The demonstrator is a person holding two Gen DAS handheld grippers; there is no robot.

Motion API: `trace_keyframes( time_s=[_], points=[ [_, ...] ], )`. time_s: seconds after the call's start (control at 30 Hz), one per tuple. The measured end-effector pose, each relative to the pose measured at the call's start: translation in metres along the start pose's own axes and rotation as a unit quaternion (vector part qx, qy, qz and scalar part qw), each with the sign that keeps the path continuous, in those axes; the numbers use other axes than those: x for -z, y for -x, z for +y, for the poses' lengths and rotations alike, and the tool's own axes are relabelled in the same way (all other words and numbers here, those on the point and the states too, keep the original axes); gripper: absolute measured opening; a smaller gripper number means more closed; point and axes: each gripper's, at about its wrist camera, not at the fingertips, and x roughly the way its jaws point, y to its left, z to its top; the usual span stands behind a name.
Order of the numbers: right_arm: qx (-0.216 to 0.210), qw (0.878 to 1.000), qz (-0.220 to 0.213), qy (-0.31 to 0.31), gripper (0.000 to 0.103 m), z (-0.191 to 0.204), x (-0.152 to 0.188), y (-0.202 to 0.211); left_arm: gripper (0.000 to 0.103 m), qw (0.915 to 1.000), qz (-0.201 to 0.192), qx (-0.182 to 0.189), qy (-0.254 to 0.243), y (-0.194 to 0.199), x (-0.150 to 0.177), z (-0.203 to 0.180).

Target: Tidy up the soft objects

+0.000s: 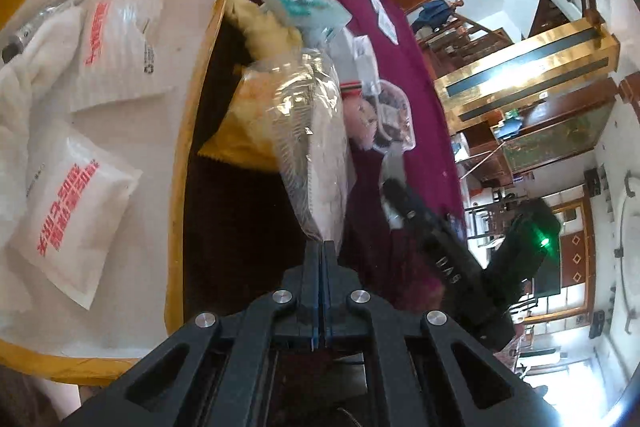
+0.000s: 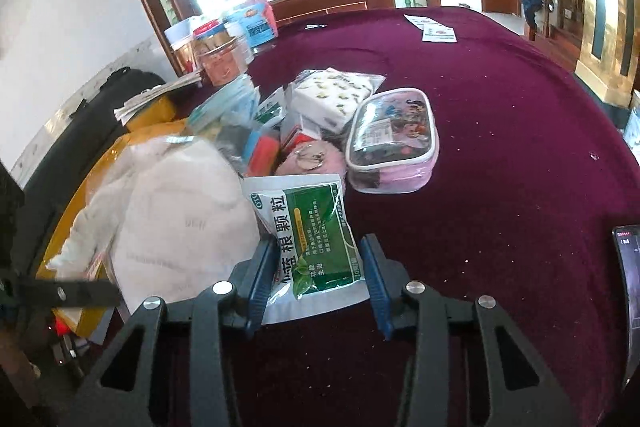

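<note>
My left gripper (image 1: 323, 247) is shut on the corner of a clear plastic bag with a white mask inside (image 1: 308, 143) and holds it up over the maroon table. The same bagged mask shows in the right wrist view (image 2: 176, 211), beside the yellow tray. My right gripper (image 2: 318, 267) is open, its jaws on either side of a green and white medicine sachet (image 2: 316, 235) that lies flat on the cloth. In the left wrist view the right gripper (image 1: 404, 203) appears as a dark finger to the right. The yellow tray (image 1: 192, 131) holds white sachets with red print (image 1: 72, 215).
A pile lies mid-table: a clear pink-trimmed pouch (image 2: 392, 143), a tissue pack (image 2: 336, 95), sponges (image 2: 260, 147), a teal box (image 1: 304, 3). Jars (image 2: 218, 55) stand at the far left edge. Paper slips (image 2: 438, 33) lie far back. A phone (image 2: 630, 279) is at the right edge.
</note>
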Motion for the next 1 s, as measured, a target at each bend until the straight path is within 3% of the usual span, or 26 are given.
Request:
trace_keyframes(
  time_s=[0.1, 0.17, 0.23, 0.37, 0.47, 0.6, 0.67, 0.7, 1.0],
  points=[
    [-0.007, 1.0, 0.001, -0.009, 0.042, -0.003, -0.003, 0.0, 0.004, 0.9999, 0.007, -0.014, -0.001, -0.01, -0.001, 0.001],
    [-0.021, 1.0, 0.009, -0.007, 0.042, -0.001, -0.002, -0.004, 0.025, 0.9998, 0.001, -0.02, -0.002, -0.014, -0.003, 0.0],
    [-0.03, 0.999, 0.018, 0.002, 0.043, 0.005, 0.0, -0.009, 0.027, 0.9997, -0.002, -0.022, -0.004, -0.019, -0.005, -0.001],
    [-0.031, 0.999, 0.027, 0.014, 0.043, 0.014, 0.004, -0.017, 0.047, 0.9995, -0.003, -0.026, -0.017, -0.024, -0.008, -0.007],
    [-0.029, 0.999, 0.038, 0.016, 0.043, 0.015, 0.006, -0.021, 0.052, 0.999, -0.008, -0.038, -0.022, -0.032, -0.011, -0.012],
    [-0.039, 0.998, 0.044, 0.001, 0.043, 0.008, 0.007, -0.022, 0.048, 0.9975, -0.017, -0.06, -0.032, -0.038, -0.009, -0.016],
    [-0.045, 0.998, 0.046, -0.005, 0.043, 0.005, 0.007, -0.022, 0.02, 0.9967, -0.019, -0.073, -0.028, -0.038, -0.006, -0.014],
    [-0.046, 0.998, 0.046, -0.005, 0.043, 0.005, 0.008, -0.021, 0.012, 0.9967, -0.017, -0.075, -0.027, -0.037, -0.005, -0.012],
    [-0.06, 0.998, 0.023, -0.019, 0.043, 0.0, 0.006, -0.014, 0.001, 0.9985, -0.038, -0.013, -0.037, 0.004, 0.002, -0.011]
  ],
)
